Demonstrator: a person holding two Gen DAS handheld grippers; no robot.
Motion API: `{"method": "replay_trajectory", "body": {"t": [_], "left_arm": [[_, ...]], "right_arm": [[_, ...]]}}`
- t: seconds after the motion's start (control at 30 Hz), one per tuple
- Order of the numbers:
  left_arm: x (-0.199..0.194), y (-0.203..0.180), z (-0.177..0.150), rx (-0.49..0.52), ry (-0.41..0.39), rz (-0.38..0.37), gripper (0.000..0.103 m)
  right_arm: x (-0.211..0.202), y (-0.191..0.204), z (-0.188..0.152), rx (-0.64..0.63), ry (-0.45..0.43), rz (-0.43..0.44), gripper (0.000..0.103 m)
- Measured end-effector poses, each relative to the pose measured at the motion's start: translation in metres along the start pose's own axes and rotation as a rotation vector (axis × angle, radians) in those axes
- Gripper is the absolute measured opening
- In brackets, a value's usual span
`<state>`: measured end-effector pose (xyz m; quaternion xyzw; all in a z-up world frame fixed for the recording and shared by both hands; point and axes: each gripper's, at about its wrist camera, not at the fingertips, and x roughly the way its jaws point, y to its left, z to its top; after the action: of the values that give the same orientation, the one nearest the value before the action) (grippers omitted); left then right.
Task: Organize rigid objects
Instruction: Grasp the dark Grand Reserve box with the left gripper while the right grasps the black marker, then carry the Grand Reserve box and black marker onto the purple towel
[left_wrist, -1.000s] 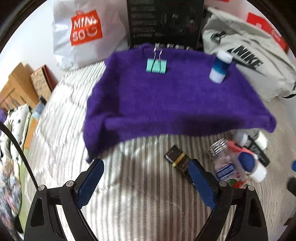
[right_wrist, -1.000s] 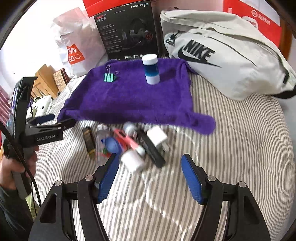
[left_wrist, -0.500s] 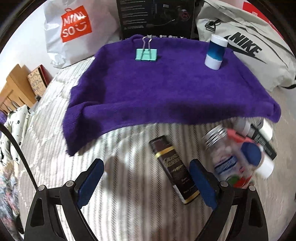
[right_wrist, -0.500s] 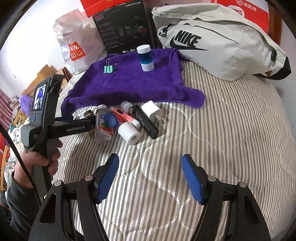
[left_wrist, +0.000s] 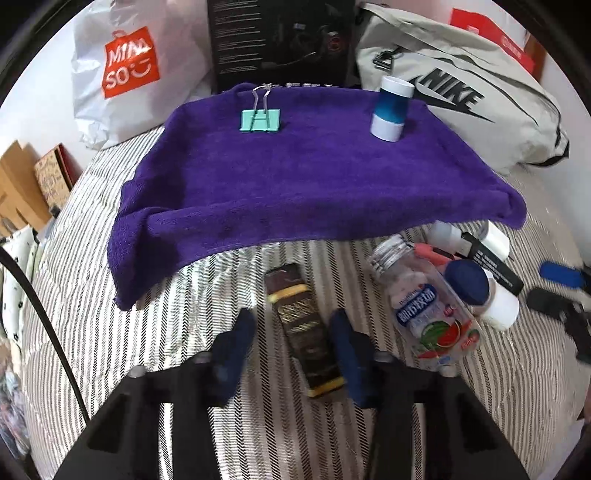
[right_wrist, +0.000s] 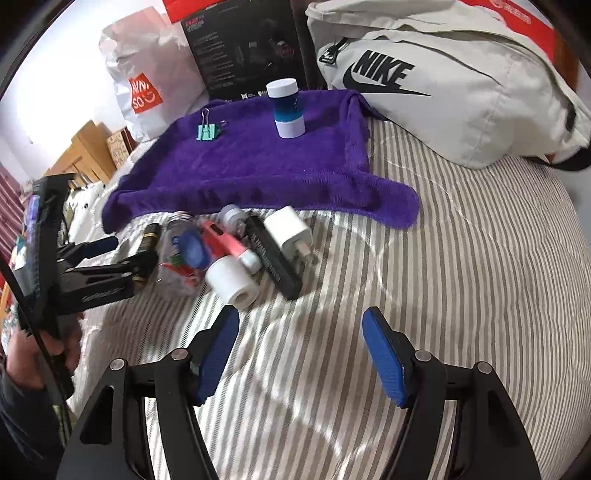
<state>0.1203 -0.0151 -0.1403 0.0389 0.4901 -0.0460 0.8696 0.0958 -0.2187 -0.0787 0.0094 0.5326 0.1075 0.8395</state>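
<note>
A purple towel lies on the striped bed and holds a teal binder clip and a blue-and-white bottle. In front of it lies a dark brown bar. My left gripper straddles the bar, its jaws partly closed but still apart from its sides. A clear candy bottle, a white cylinder, a black stick and a white charger plug lie to the right. My right gripper is open and empty, hovering over the bedspread.
A grey Nike bag, a black headset box and a white Miniso bag stand behind the towel. A pink pen lies in the pile. Wooden furniture is at the left, beyond the bed.
My left gripper has moved right and forward over the brown bar, and its jaws have narrowed around it. My right gripper has drawn closer to the pile.
</note>
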Motion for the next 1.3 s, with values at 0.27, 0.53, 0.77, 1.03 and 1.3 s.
{"method": "replay_trajectory", "body": {"t": [0.27, 0.53, 0.77, 1.03, 1.3], "left_arm": [[-0.003, -0.004, 0.001, 0.015, 0.003, -0.014, 0.03], [-0.004, -0.003, 0.0, 0.014, 0.002, -0.016, 0.03], [-0.008, -0.001, -0.006, 0.021, 0.005, -0.03, 0.03], [-0.011, 0.0, -0.01, 0.021, 0.005, -0.028, 0.029], [-0.012, 0.004, -0.009, 0.015, -0.019, -0.055, 0.024]], "right_arm": [[0.031, 0.0, 0.018, -0.081, 0.041, 0.013, 0.042], [0.041, 0.012, 0.02, -0.128, 0.039, 0.048, 0.032], [0.034, 0.019, 0.009, -0.149, 0.059, 0.071, 0.012], [0.022, 0.021, -0.012, -0.138, 0.08, 0.051, 0.012], [0.036, 0.025, 0.008, -0.131, 0.07, 0.032, 0.012]]}}
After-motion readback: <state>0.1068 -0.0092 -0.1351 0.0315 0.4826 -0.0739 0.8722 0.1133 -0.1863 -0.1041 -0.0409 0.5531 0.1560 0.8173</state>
